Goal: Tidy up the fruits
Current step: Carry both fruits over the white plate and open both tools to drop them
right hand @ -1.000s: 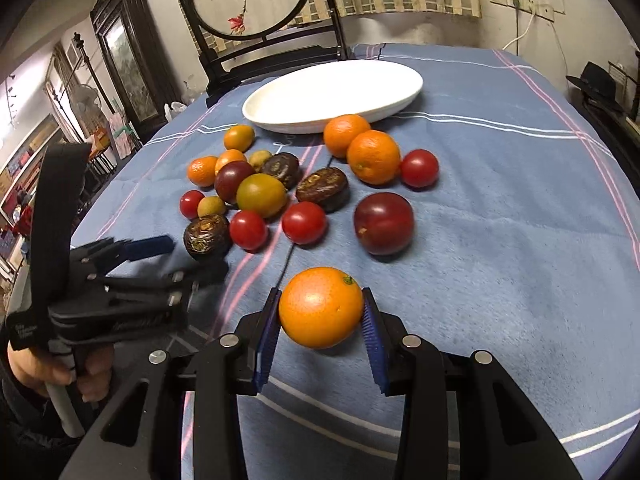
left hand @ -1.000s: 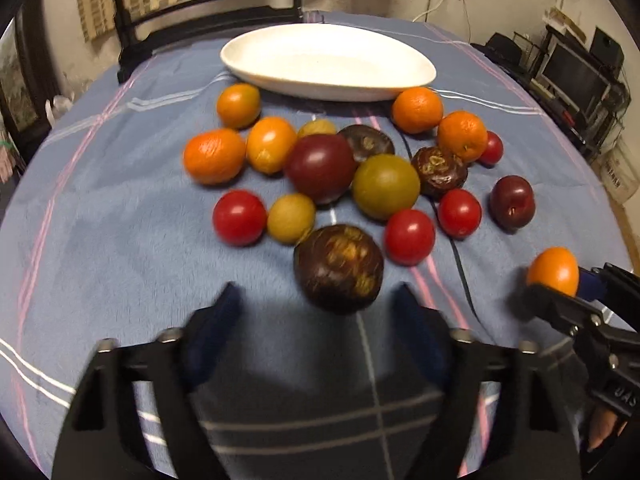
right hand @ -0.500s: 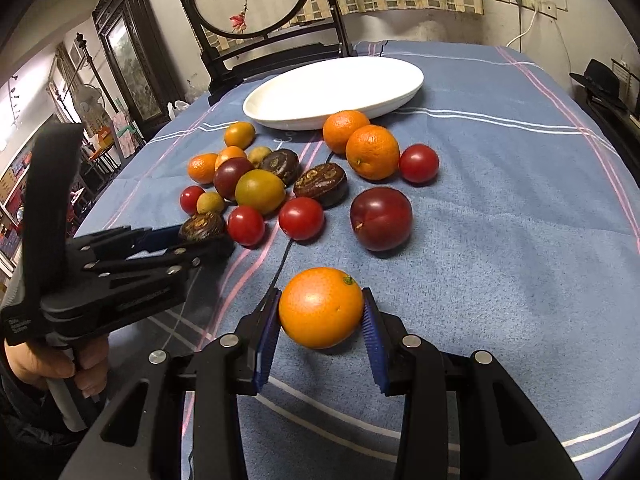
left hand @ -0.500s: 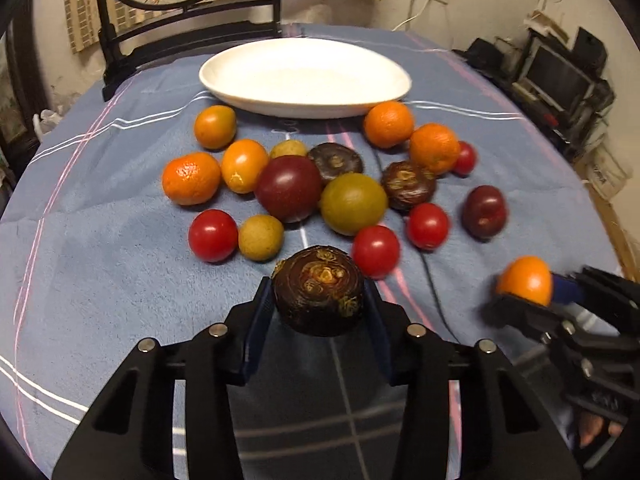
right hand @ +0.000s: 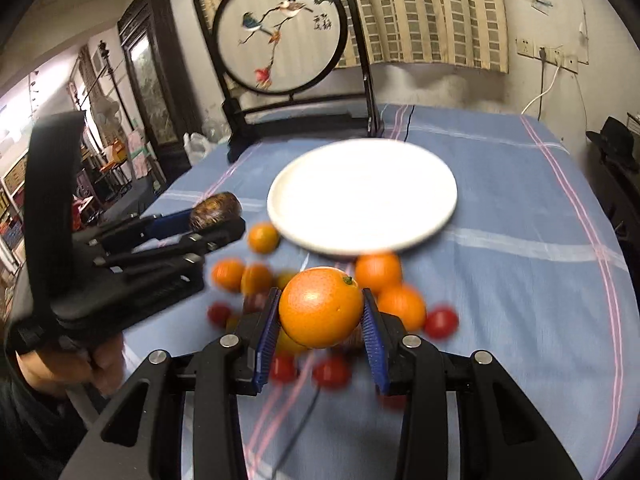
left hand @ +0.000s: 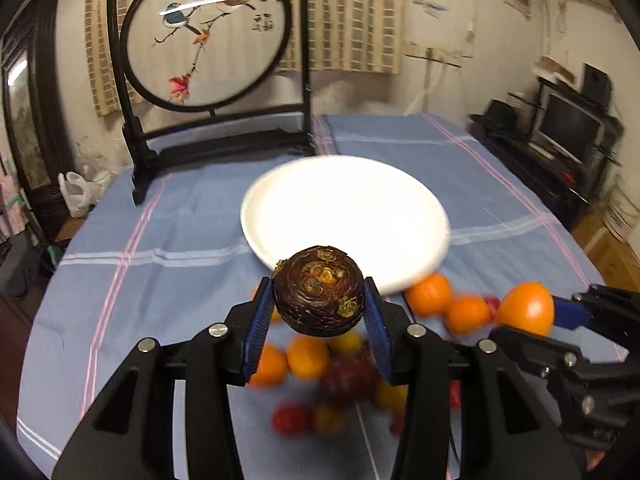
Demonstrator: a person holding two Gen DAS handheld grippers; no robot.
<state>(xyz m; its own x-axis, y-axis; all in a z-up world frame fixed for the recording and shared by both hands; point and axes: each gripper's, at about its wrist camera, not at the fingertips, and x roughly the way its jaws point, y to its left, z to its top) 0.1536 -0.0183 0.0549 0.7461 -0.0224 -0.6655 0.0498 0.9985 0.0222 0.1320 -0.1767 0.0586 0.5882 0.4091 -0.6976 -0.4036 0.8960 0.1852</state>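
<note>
Near the white plate [left hand: 344, 216], both grippers squeeze round fruits, a dark fruit [left hand: 319, 290], perhaps mangosteen, and an orange [right hand: 321, 307]; either may slip out.

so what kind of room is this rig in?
Likely a lived-in home room: a cloth-covered table, an embroidered bird screen on a wooden stand, and a monitor on cluttered shelves.

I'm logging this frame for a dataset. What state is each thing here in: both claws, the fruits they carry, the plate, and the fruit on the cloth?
left claw: shut on the dark brown fruit.
dark brown fruit: gripped, lifted above the cloth.
right claw: shut on the orange.
orange: gripped, lifted above the cloth.
white plate: upright, nothing on it.
loose fruits: lying on the blue tablecloth, blurred.
</note>
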